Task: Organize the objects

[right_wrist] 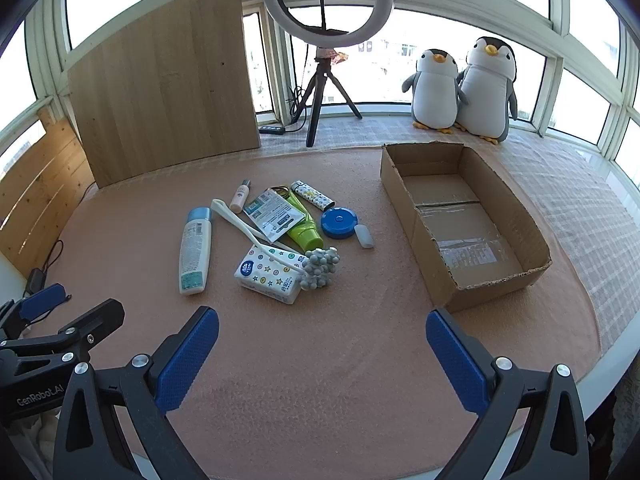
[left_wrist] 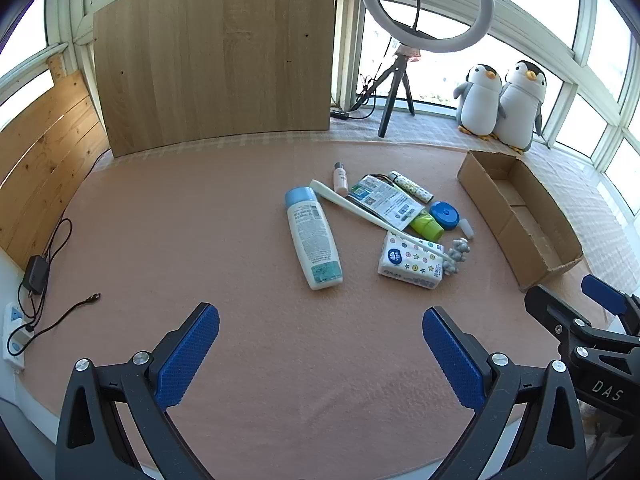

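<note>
A heap of small items lies mid-table: a white bottle with a blue cap [left_wrist: 313,238] [right_wrist: 195,250], a long white shoehorn [left_wrist: 372,215] [right_wrist: 248,226], a tissue pack [left_wrist: 410,261] [right_wrist: 269,274], a grey knobbly ball [right_wrist: 320,267], a green tube [right_wrist: 306,230], a blue round tin [right_wrist: 339,222], a printed sachet [right_wrist: 274,216] and a small pink bottle [right_wrist: 240,197]. To their right stands an open, empty cardboard box [right_wrist: 436,280] [left_wrist: 490,210]. My left gripper [left_wrist: 320,352] and right gripper [right_wrist: 322,354] hover open over the near table, holding nothing.
A wooden board [right_wrist: 168,84] leans at the back left. A ring light on a tripod [right_wrist: 320,92] and two plush penguins [right_wrist: 464,88] stand behind the table on the sill. Cables and a power strip [left_wrist: 14,332] lie at the left edge.
</note>
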Demonstrator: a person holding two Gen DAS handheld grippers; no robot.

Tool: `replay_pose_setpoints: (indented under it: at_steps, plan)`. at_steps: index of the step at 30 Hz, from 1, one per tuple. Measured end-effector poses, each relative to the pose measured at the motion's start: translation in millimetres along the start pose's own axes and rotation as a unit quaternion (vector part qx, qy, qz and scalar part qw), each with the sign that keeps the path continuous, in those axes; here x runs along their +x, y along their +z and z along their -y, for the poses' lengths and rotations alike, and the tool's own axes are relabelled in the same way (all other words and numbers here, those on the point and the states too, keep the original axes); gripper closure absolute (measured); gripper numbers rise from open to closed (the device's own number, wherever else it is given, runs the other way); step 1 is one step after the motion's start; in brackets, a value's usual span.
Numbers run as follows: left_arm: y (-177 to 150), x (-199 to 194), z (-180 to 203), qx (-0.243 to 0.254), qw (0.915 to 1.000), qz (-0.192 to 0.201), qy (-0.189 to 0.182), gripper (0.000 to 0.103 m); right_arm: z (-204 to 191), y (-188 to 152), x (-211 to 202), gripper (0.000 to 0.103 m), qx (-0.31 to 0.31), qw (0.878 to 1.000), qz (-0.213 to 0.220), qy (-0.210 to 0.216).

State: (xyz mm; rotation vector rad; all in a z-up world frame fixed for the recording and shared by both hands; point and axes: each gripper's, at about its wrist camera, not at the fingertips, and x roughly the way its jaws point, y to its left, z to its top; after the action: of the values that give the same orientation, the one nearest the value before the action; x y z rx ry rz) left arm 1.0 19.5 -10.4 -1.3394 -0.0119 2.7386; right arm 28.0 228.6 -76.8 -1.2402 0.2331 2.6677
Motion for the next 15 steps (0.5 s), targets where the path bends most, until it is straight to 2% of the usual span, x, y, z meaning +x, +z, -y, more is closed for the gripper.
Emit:
replay_pose_setpoints:
  at_steps: [15]
  plan:
    - [-1.1,0.3,5.6,0.005,0.9999,-0.002,-0.009,0.000,3.7,-3.6,-4.2,0.000,0.005,1.000,-0.001,-0.006]
